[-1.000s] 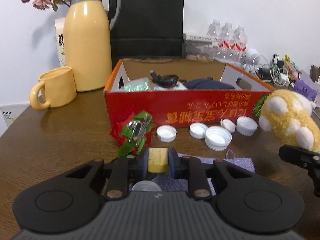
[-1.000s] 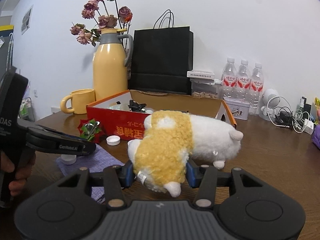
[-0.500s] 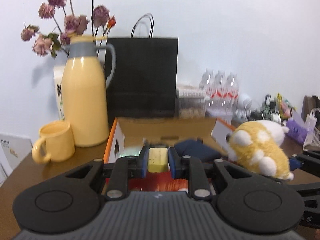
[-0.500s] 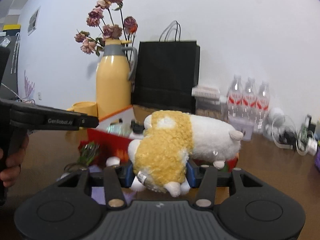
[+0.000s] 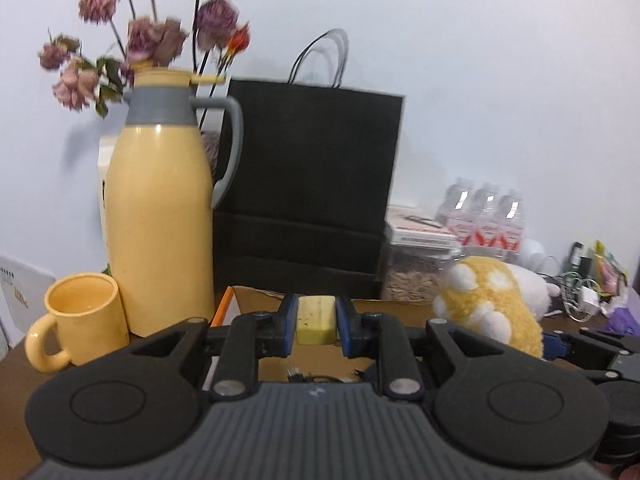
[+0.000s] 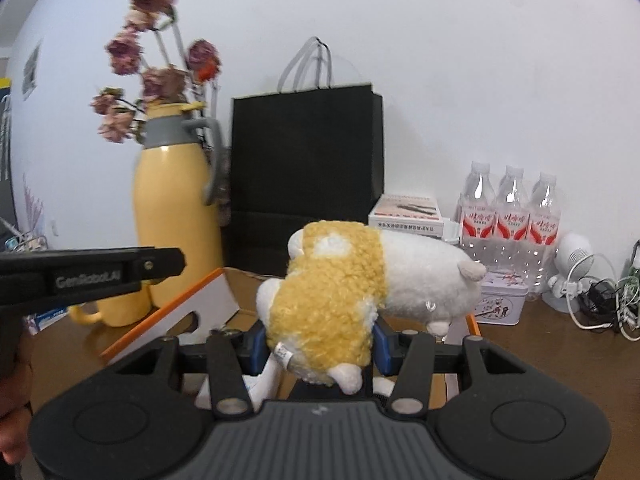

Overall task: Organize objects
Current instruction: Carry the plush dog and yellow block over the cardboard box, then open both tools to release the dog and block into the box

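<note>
My left gripper is shut on a small yellow block and holds it above the open cardboard box, whose inside shows black cables. My right gripper is shut on a yellow and white plush toy and holds it over the same box, near its right side. The plush toy also shows at the right of the left wrist view. The left gripper's body shows at the left of the right wrist view.
A yellow thermos jug with dried flowers and a yellow mug stand left of the box. A black paper bag stands behind it. Water bottles, a tin and tangled cables are at the right.
Both grippers have risen and moved forward from the table front to above the box, each still holding its object. The bottle caps and cloth have dropped out of view.
</note>
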`<state>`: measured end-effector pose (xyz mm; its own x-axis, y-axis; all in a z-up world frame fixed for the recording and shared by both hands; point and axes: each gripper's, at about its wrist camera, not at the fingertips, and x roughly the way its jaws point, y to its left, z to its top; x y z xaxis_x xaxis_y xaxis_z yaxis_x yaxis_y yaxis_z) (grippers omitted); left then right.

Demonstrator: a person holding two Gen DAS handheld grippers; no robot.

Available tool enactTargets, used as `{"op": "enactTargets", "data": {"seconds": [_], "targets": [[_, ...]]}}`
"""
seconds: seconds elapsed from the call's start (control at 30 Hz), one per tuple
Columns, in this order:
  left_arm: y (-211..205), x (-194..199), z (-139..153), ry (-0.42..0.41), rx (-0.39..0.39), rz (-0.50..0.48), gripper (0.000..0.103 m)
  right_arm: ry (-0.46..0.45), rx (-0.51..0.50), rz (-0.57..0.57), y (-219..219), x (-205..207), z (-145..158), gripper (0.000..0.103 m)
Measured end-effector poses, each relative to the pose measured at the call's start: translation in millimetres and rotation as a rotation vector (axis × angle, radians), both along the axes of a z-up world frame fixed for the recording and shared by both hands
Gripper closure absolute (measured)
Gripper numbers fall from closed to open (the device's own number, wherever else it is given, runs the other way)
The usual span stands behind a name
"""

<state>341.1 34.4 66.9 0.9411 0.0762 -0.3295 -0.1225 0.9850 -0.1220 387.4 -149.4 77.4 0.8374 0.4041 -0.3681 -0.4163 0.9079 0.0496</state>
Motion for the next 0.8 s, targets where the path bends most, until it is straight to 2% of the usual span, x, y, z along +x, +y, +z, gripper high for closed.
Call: {"op": "enactTargets", "data": {"seconds": [0.2, 0.43, 0.5, 0.53, 0.57, 0.6, 0.63, 0.67, 0.7, 0.8], "targets": [[9.1, 42.3, -18.6, 0.074, -0.009, 0.014, 0.081, 0.056, -0.004, -0.023, 4.5, 40.9, -21.5, 0.055], [6.9, 53.6, -36.9, 0.129, 0.015, -0.003, 0.081, 0.13, -0.02, -0.014, -1.6, 56.4, -40.6, 0.054], [5.4, 53.3, -40.6, 0.137, 0.019, -0.013, 0.079, 0.14, -0.024, -0.017, -0.8, 55.1, -42.7, 0.053], [5.0, 52.6, -41.5, 0.137, 0.022, -0.016, 0.068, 0.141, -0.028, -0.015, -0.5, 53.8, -43.2, 0.051], [4.6, 51.2, -41.8, 0.136, 0.022, -0.019, 0.045, 0.142, -0.031, -0.011, -0.4, 52.4, -43.5, 0.049], [4.4, 49.0, -41.3, 0.126, 0.018, -0.016, 0.032, 0.137, -0.031, -0.012, -0.4, 50.3, -43.1, 0.047], [4.3, 46.7, -40.7, 0.113, 0.015, -0.012, 0.005, 0.132, -0.031, -0.012, -1.5, 47.9, -42.5, 0.033], [4.0, 43.8, -39.9, 0.091, 0.017, -0.001, 0.0, 0.129, -0.032, -0.013, -2.1, 46.0, -42.1, 0.023], [3.2, 40.4, -39.4, 0.066, 0.024, 0.013, 0.0, 0.126, -0.034, -0.013, -2.7, 44.2, -41.8, 0.003], [2.4, 40.5, -37.2, 0.069, 0.021, 0.01, 0.0, 0.114, -0.035, -0.013, -2.0, 39.8, -39.1, 0.0]]}}
